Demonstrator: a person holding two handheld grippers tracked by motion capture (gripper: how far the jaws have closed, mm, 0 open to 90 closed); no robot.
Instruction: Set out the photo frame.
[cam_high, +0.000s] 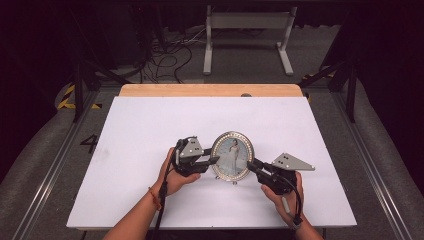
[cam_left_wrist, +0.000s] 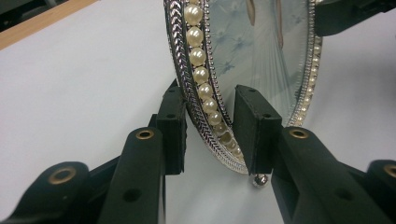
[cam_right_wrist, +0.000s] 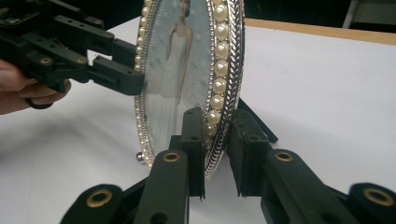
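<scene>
An oval picture frame (cam_high: 232, 155) with a pearl and silver rim stands upright on the white table, holding a photo of a person in a white dress. My left gripper (cam_high: 216, 160) is shut on the frame's left rim; in the left gripper view its jaws (cam_left_wrist: 210, 112) bracket the pearl edge of the frame (cam_left_wrist: 261, 51) front and back. My right gripper (cam_high: 251, 164) is shut on the right rim, and in the right gripper view its pads (cam_right_wrist: 217, 126) pinch the lower edge of the frame (cam_right_wrist: 173, 84). There the left gripper (cam_right_wrist: 126, 77) shows on the far side.
The white table top (cam_high: 150, 120) spreads wide around the frame, with a wooden strip (cam_high: 210, 90) along its far edge. Beyond it, on the floor, stand a grey metal stand (cam_high: 247, 30) and loose cables (cam_high: 165, 55). A small ball foot (cam_left_wrist: 260, 179) sits under the frame.
</scene>
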